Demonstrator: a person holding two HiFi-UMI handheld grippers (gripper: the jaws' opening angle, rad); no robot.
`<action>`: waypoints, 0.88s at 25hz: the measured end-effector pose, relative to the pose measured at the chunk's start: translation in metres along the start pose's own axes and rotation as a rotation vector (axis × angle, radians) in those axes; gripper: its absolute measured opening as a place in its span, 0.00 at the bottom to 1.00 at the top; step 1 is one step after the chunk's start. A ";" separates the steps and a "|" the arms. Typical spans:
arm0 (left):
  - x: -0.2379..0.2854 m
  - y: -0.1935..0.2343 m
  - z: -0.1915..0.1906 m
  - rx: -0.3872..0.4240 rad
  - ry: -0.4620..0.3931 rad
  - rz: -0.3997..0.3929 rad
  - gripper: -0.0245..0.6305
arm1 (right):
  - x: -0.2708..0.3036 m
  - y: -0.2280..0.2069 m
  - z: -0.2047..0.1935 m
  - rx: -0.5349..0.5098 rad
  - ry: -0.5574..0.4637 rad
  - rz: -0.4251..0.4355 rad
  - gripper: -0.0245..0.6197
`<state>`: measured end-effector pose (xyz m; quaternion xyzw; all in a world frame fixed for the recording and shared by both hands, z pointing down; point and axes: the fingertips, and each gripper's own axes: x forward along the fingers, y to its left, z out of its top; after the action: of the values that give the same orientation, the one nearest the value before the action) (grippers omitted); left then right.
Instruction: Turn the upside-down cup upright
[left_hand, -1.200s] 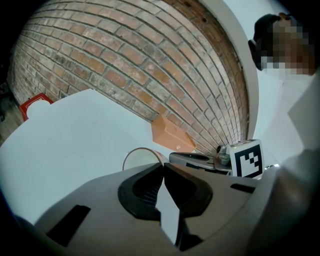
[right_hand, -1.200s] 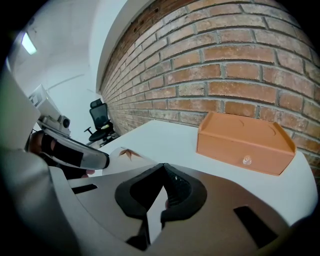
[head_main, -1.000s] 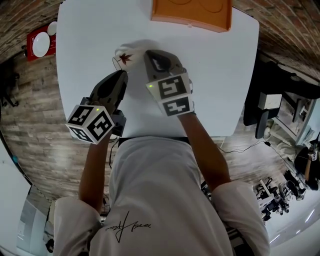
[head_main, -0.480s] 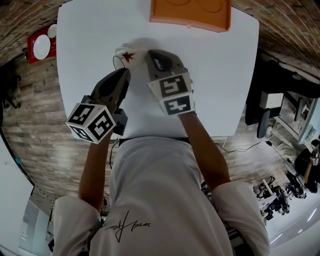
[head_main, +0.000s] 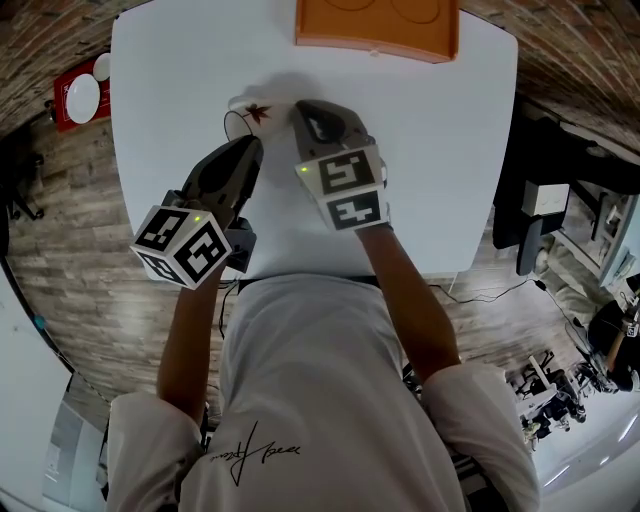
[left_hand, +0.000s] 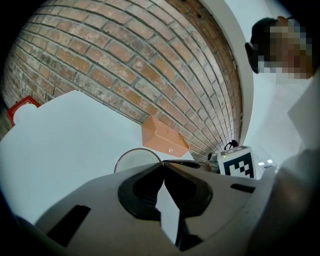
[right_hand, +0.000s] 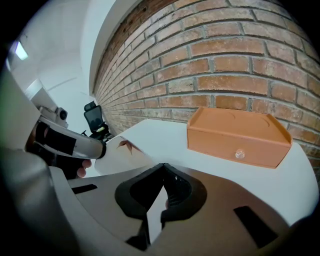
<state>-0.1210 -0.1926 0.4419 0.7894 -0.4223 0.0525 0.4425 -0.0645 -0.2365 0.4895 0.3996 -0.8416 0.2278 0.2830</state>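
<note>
Orange box (head_main: 378, 30) stands well beyond the cup (head_main: 250, 113).

White bench (head_main: 170, 90); white cup (head_main: 247, 115) with red-brown leaf print; orange box (head_main: 378, 25) upper centre; grey left gripper (head_main: 252, 146) and right gripper (head_main: 303, 108), black-and-white square-marker cubes.

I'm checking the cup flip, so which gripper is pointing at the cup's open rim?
The left gripper: its view shows the cup with its round rim just beyond the shut tips. The right gripper, also shut, sees only the leaf-printed side.
</note>
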 end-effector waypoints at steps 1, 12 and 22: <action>0.000 -0.001 0.000 0.004 0.000 0.001 0.06 | 0.000 -0.001 0.000 0.001 0.001 0.001 0.07; 0.009 -0.010 0.004 0.054 0.014 -0.016 0.06 | 0.000 -0.006 -0.004 0.013 0.010 -0.016 0.07; 0.019 -0.018 0.005 0.064 0.028 -0.046 0.06 | 0.001 -0.012 -0.009 0.021 0.022 -0.016 0.07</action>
<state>-0.0969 -0.2037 0.4358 0.8119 -0.3958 0.0667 0.4239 -0.0532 -0.2391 0.4986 0.4065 -0.8330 0.2385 0.2898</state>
